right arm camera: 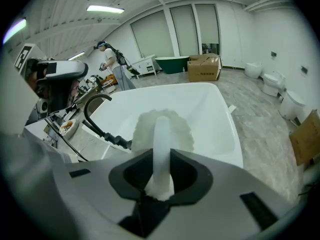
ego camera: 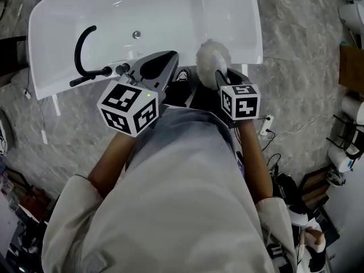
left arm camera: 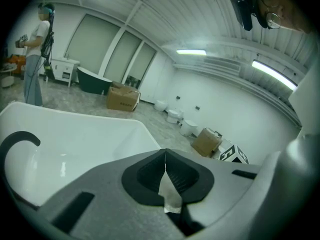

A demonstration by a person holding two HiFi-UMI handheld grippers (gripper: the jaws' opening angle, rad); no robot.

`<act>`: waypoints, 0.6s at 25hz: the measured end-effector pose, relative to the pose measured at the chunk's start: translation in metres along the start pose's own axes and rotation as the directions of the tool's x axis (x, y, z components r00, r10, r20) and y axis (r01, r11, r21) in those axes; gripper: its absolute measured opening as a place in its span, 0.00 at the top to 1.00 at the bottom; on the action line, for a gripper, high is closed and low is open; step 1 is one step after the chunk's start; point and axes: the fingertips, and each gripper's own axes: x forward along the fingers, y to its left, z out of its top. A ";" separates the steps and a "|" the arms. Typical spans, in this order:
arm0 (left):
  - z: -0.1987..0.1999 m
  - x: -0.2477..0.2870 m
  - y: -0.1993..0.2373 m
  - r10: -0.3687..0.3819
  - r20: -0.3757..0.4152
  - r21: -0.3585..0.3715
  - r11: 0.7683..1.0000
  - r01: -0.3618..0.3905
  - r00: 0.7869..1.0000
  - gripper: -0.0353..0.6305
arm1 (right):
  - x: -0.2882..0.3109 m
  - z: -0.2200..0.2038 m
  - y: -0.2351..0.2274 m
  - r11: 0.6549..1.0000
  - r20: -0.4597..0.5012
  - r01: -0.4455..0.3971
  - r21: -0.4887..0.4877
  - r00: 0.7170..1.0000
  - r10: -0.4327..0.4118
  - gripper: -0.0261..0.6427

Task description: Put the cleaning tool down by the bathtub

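Observation:
A white bathtub point(ego camera: 170, 4) lies ahead of me, with a curved black faucet point(ego camera: 79, 50) on its near left rim. My right gripper point(ego camera: 220, 75) is shut on the white handle of the cleaning tool. The tool's fluffy white head point(ego camera: 213, 54) hangs over the tub's near right edge. In the right gripper view the handle point(right arm camera: 161, 134) runs straight out between the jaws of the right gripper point(right arm camera: 161, 159) to the fluffy head point(right arm camera: 162, 126) above the tub point(right arm camera: 215, 119). My left gripper point(ego camera: 162, 58) hovers by the faucet, shut, holding nothing but a small white scrap point(left arm camera: 170, 194) between its pads.
Marbled grey floor surrounds the tub. A power strip and cables point(ego camera: 267, 127) lie on the floor to my right. Cardboard boxes point(left arm camera: 122, 98), toilets point(left arm camera: 175, 115) and a dark tub point(left arm camera: 92, 81) stand farther off. A person point(left arm camera: 35, 59) stands in the distance.

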 end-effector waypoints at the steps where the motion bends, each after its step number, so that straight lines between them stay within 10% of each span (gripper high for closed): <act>1: -0.002 -0.001 -0.001 0.002 -0.005 -0.005 1.000 -0.002 1.000 0.93 | 0.001 -0.001 0.001 1.000 -0.011 -0.008 -0.012 1.000 0.008 0.84; 15: -0.013 -0.015 0.004 0.078 -0.015 -0.048 0.996 -0.079 0.997 0.93 | 0.034 -0.018 -0.006 0.993 -0.116 -0.072 -0.095 0.991 0.061 0.84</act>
